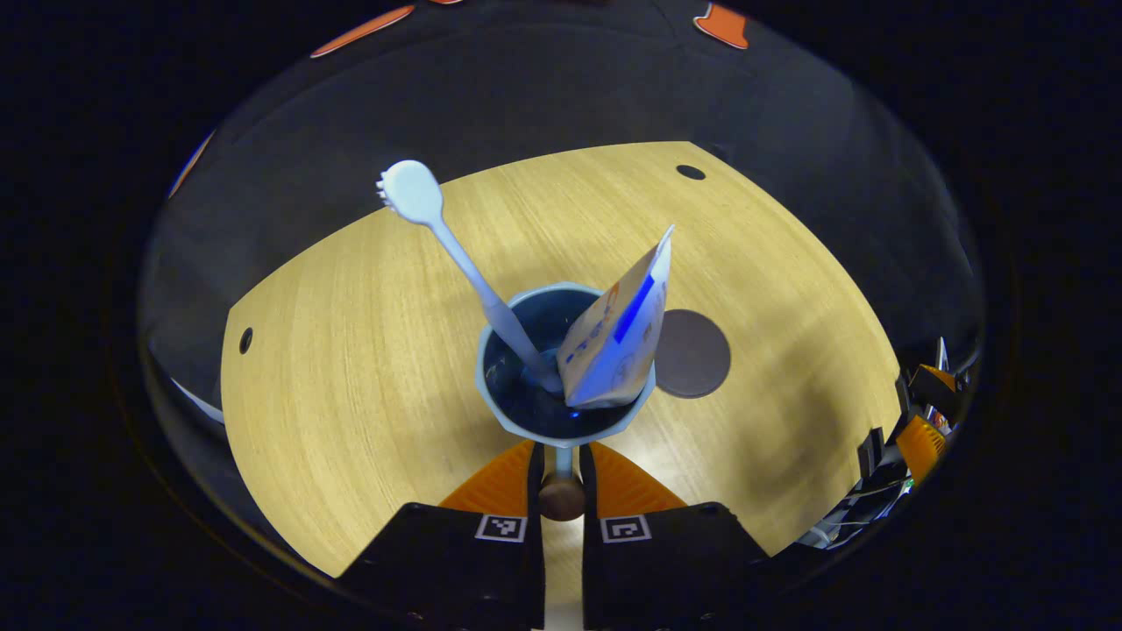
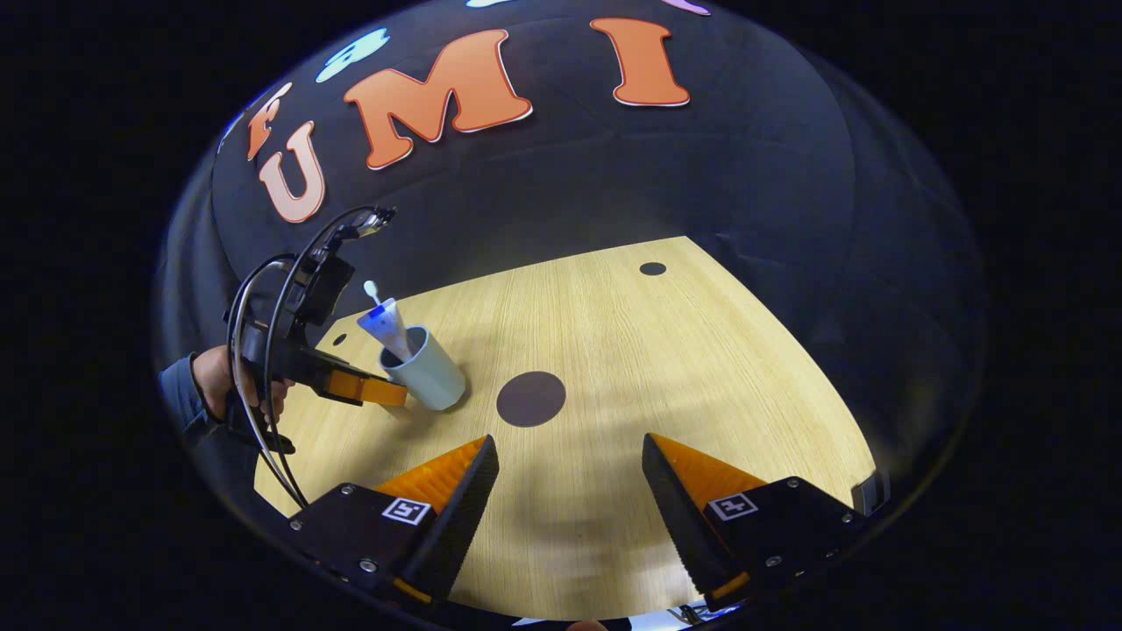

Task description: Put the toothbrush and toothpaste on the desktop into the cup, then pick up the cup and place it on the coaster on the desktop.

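Note:
A pale blue cup [image 1: 517, 412] sits right in front of my left gripper [image 1: 562, 457], whose fingers are shut on the cup's near wall. Inside the cup stand a white toothbrush [image 1: 456, 250], head up and leaning left, and a white and blue toothpaste tube [image 1: 618, 329]. In the right gripper view the cup [image 2: 431, 375] is tilted, pinched by the left gripper [image 2: 387, 391], just left of the dark round coaster [image 2: 530, 399]. The coaster [image 1: 697, 355] lies flat on the wooden desktop [image 1: 368, 350], right of the cup. My right gripper [image 2: 570, 460] hangs open over the desktop's front, holding nothing.
A person's hand [image 2: 235, 384] with looping black cables [image 2: 272, 289] holds the left gripper at the desk's left side. Small dark holes [image 1: 691, 172] [image 2: 652, 268] mark the desktop. Equipment [image 1: 920, 421] sits past the desk's right edge. The black cloth wall stands behind.

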{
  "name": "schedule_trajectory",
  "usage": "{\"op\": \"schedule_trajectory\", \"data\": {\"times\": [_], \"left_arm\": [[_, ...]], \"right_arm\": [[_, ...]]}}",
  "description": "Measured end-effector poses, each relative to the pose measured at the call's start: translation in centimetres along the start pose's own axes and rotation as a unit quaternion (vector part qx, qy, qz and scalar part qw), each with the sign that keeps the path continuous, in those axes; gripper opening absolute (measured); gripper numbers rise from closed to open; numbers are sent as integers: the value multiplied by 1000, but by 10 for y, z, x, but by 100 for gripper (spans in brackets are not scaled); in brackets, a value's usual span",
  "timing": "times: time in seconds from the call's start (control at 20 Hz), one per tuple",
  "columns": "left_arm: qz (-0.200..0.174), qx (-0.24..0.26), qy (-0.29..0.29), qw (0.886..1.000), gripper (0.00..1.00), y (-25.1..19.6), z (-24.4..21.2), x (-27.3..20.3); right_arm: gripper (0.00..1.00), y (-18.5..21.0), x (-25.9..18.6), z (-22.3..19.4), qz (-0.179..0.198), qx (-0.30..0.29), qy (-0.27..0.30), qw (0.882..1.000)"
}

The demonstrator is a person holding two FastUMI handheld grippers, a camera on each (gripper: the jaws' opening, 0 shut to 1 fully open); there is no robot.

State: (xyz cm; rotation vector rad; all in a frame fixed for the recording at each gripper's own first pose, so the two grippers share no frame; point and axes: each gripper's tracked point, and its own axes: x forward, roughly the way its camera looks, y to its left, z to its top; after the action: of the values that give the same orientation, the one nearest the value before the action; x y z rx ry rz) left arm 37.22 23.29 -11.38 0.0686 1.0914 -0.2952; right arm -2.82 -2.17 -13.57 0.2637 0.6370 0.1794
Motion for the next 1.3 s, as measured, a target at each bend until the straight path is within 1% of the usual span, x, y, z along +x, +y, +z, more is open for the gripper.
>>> {"op": "schedule_trajectory", "data": {"times": [0.2, 0.25, 0.3, 0.35, 0.4, 0.45, 0.65, 0.8, 0.85, 0.95, 1.05, 1.1, 1.15, 1.2, 1.3], "left_arm": [[-17, 18, -6, 1000, 16, 9, 31, 28], [-21, 22, -8, 1000, 16, -17, -2, 3], [-24, 26, -7, 999, 16, -40, 7, 9], [-26, 30, -7, 999, 18, -18, 20, 13], [-27, 34, -5, 999, 17, -20, 26, 16], [-29, 37, -4, 999, 16, -10, 29, 21], [-34, 45, 14, 998, 16, -17, 26, 30], [-36, 48, 19, 998, 17, -22, 27, 33], [-31, 51, 17, 998, 16, -24, 29, 31], [-24, 44, 18, 999, 16, -25, 30, 34], [-34, 33, 15, 999, 18, -27, 28, 34], [-42, 29, 13, 999, 24, -29, 25, 32], [-44, 30, 13, 999, 28, -28, 22, 29], [-39, 35, 13, 999, 37, -23, 18, 28], [-32, 36, 6, 999, 44, -15, 16, 23]], "right_arm": [[99, -14, -14, -2, -7, -1, -7, 1000], [99, -17, -17, -3, -10, -1, -7, 1000], [99, -21, -19, -4, -12, 0, -8, 1000], [99, -25, -21, -5, -16, 0, -8, 1000], [99, -29, -23, -6, -19, 0, -9, 1000], [99, -32, -25, -6, -22, 1, -9, 1000], [99, -48, -27, -9, -37, 9, -8, 999], [99, -54, -26, -7, -41, 20, -8, 999], [99, -55, -26, -7, -42, 20, -7, 999], [99, -57, -25, -5, -42, 18, -8, 999], [99, -55, -23, 0, -40, 16, -11, 999], [99, -52, -21, 2, -37, 14, -12, 999], [99, -53, -22, 3, -36, 9, -14, 999], [99, -51, -21, 6, -34, 4, -16, 999], [99, -51, -19, 16, -37, -10, -28, 999]]}}
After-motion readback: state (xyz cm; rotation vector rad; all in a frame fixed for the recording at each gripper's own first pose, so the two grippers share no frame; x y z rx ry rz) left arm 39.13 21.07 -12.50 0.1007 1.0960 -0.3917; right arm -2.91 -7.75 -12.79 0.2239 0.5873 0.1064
